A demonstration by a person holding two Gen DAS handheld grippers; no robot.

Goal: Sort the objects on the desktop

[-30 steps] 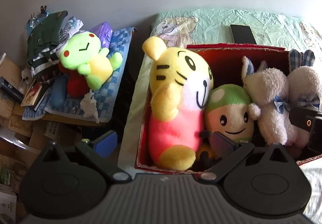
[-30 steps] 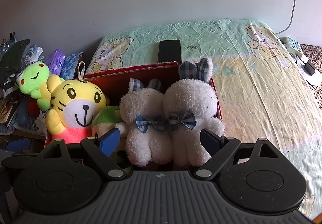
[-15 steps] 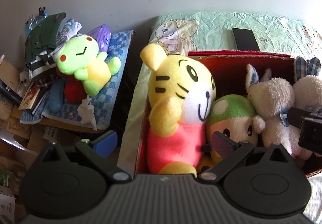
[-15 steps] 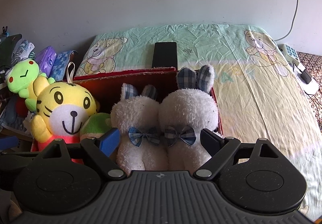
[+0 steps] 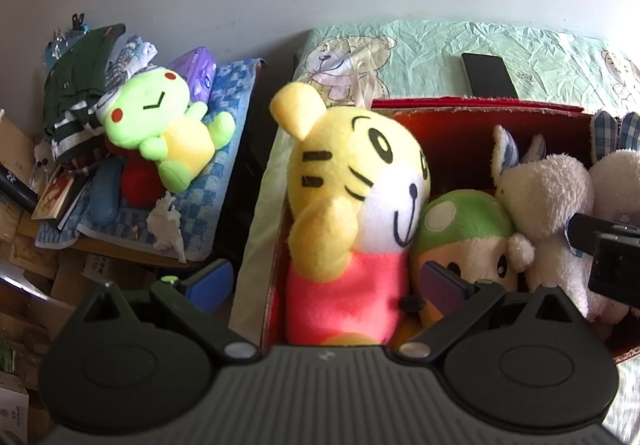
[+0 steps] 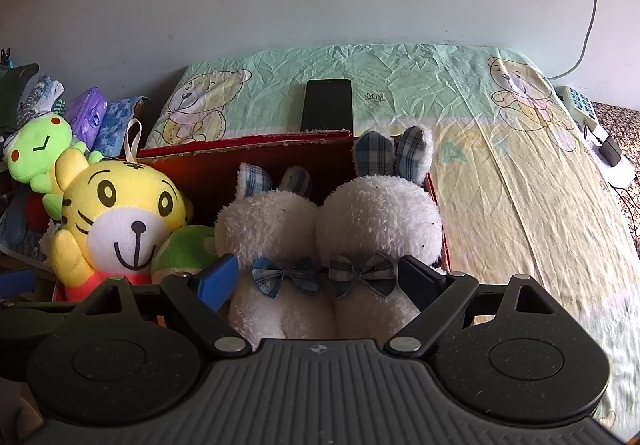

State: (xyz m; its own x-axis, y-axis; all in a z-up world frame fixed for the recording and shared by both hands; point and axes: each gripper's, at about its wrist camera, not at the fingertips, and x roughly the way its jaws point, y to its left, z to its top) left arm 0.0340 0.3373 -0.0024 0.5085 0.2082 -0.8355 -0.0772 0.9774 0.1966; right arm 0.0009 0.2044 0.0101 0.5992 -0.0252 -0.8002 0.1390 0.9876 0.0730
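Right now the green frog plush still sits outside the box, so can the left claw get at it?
Probably yes: left claw is open, green frog plush lies uncovered atop the blue checked cloth.

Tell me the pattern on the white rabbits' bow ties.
Blue plaid, matching their inner ears. The bow ties show best in the right wrist view.

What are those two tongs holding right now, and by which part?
Nothing. The left tongs stand open around the yellow tiger, the right tongs open around two white bunnies; neither is clamped.
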